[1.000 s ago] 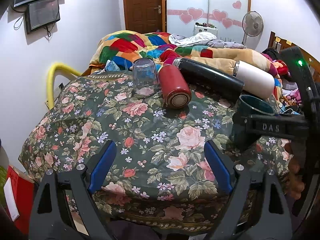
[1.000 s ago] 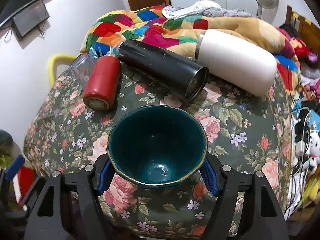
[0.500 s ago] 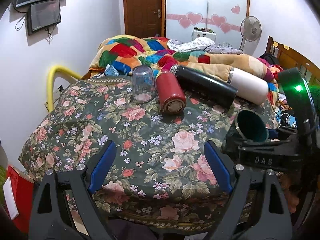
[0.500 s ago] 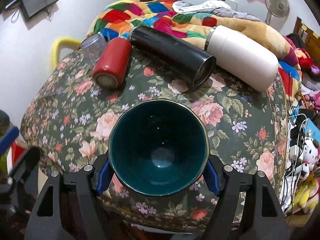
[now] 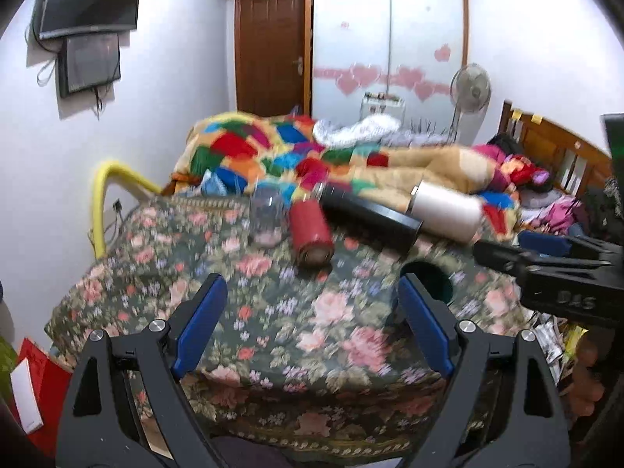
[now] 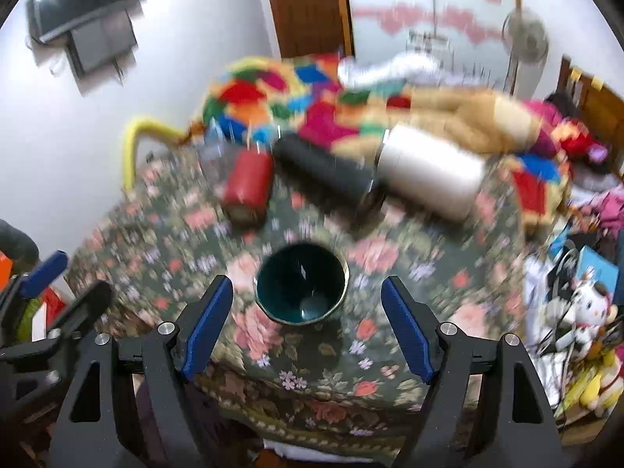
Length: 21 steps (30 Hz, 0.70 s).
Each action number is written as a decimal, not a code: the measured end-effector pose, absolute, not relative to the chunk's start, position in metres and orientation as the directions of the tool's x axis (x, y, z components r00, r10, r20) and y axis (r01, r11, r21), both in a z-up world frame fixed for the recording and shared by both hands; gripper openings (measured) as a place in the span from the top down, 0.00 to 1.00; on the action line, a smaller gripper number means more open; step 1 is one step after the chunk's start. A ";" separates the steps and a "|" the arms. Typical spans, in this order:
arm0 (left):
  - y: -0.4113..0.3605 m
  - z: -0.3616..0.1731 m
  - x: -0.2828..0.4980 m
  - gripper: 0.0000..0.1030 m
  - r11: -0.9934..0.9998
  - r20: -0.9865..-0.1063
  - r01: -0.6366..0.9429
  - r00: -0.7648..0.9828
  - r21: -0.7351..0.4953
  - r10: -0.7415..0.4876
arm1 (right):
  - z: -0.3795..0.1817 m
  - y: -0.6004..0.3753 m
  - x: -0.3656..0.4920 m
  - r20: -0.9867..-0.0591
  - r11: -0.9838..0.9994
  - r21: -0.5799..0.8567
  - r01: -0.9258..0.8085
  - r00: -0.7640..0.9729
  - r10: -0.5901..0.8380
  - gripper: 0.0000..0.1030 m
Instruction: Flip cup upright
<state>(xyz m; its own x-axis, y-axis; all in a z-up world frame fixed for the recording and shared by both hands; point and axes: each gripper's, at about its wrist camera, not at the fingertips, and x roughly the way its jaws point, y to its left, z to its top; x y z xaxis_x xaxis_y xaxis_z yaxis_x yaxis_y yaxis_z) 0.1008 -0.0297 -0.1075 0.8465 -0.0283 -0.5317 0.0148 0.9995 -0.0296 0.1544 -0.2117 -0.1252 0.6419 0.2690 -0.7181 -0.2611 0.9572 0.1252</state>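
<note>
— Where's your cup (image 6: 301, 284)?
— Upright on the floral worktop (image 6: 351, 355), mouth up, between your right gripper (image 6: 307, 327) fingers, untouched; the jaws are spread wide.
— And your left gripper (image 5: 310, 325)?
— Spread too, holding nothing.

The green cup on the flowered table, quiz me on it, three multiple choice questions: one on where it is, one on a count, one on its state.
1. Where does the green cup stand?
A. on the floral tablecloth, in front of the lying bottles
B. on the quilt
C. inside the right gripper

2. How many flasks lie on their sides behind it?
A. one
B. three
C. five

3. What is the cup's state?
A. mouth down
B. on its side
C. upright, mouth up, ungripped

Answers:
1 A: it sits on the cloth, nearer than the bottles.
2 B: the red flask, black flask and white flask are lying.
3 C: its open interior faces up, and the right gripper's blue pads stand apart from it.
</note>
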 end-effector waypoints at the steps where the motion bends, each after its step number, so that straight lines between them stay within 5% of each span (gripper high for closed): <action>1: -0.031 -0.099 0.096 0.13 0.999 -0.512 0.021 0.858 -0.035 -0.036 | -0.109 -0.216 0.143 -0.680 0.959 0.111 -0.260 0.684 0.264 0.26; 11: -0.049 -0.016 0.029 0.09 0.994 -0.256 0.087 0.962 -0.064 -0.100 | -0.004 -0.246 0.036 -0.291 0.971 0.067 -0.230 0.926 0.239 0.19; 21: -0.052 0.010 -0.016 0.02 0.994 -0.126 0.086 0.987 -0.074 -0.095 | 0.015 -0.253 -0.010 -0.105 0.984 0.064 -0.166 0.979 0.172 0.01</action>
